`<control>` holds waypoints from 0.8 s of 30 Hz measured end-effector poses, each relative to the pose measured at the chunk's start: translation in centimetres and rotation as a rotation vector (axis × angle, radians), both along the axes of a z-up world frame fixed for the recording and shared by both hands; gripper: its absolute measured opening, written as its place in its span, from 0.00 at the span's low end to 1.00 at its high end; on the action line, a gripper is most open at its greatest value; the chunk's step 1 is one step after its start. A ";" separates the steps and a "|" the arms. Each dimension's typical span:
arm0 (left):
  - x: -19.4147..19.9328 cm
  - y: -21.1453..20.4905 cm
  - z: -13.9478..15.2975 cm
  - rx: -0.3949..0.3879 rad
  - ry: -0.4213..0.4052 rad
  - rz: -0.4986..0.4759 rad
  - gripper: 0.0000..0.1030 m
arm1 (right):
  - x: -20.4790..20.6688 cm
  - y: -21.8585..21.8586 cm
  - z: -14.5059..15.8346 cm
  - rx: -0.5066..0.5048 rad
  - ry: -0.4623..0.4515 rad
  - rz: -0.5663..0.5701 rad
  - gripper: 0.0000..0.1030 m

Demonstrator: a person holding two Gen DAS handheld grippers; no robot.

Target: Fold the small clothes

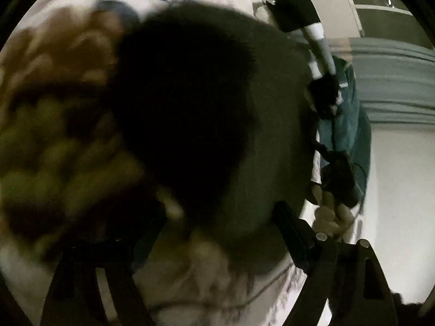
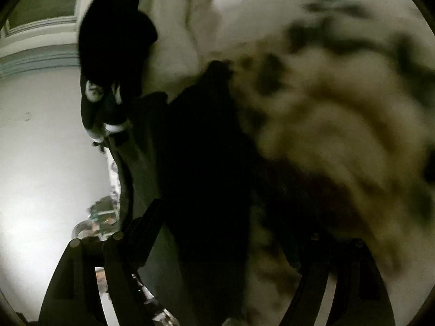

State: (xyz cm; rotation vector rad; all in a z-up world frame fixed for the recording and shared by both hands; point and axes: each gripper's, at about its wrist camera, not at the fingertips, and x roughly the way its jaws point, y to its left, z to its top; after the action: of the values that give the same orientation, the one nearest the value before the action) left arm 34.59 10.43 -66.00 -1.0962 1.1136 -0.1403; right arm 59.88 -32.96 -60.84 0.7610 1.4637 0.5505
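Note:
A dark garment (image 1: pixel 190 103) fills the middle of the blurred left wrist view, lying on a white floral bedspread (image 1: pixel 54 62). My left gripper (image 1: pixel 217 217) stands open just above it, and its right finger (image 1: pixel 296 233) is beside the cloth's edge. In the right wrist view the same dark garment (image 2: pixel 206 157) runs up between the wide-open fingers of my right gripper (image 2: pixel 233 225). The pads do not press on it. Its left finger (image 2: pixel 141 231) is sharp and its right finger is blurred.
A black-and-white striped sock (image 1: pixel 318 35) and a teal garment (image 1: pixel 345 125) lie by the bed's right edge. The right wrist view shows a black piece (image 2: pixel 114 35) with white rings (image 2: pixel 93 92) at upper left, beside a pale wall (image 2: pixel 40 149).

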 end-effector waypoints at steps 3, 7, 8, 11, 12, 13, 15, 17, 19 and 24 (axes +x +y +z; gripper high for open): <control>1.4 -0.6 0.7 0.035 -0.041 0.078 0.79 | 1.3 1.5 -0.5 0.030 -0.009 0.007 0.80; 1.7 -0.3 1.9 0.113 -0.030 0.188 0.28 | 1.3 2.8 -0.2 0.014 -0.040 0.000 0.67; 1.6 0.1 2.1 0.107 -0.033 0.196 0.24 | 1.0 2.7 -0.3 -0.002 -0.031 -0.005 0.31; 2.0 0.6 3.6 0.122 -0.063 0.146 0.17 | -1.0 1.7 0.5 0.026 -0.030 -0.085 0.19; 2.3 0.9 4.3 0.127 -0.081 0.118 0.16 | -2.0 1.4 1.1 0.027 -0.036 -0.113 0.18; 2.7 1.3 5.5 0.128 -0.102 0.084 0.16 | -3.2 1.0 1.9 0.038 -0.043 -0.147 0.18; 2.9 2.6 7.2 0.110 -0.133 0.035 0.16 | -6.6 0.2 3.3 0.058 -0.050 -0.220 0.16; 4.2 4.1 9.3 0.116 -0.153 -0.023 0.16 | -11.2 -0.4 4.7 0.067 -0.048 -0.300 0.16; 6.0 5.4 10.4 0.101 -0.148 -0.095 0.16 | -16.1 -0.9 5.3 0.098 -0.013 -0.394 0.16; 9.0 4.9 9.9 0.090 -0.111 -0.397 0.17 | -28.8 -1.2 6.9 0.113 0.089 -0.588 0.15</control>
State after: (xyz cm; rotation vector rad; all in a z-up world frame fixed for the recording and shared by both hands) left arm 43.60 15.34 -56.08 -0.7685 1.2140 -0.4537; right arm 31.05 -34.14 -53.97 1.2593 1.2136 0.1481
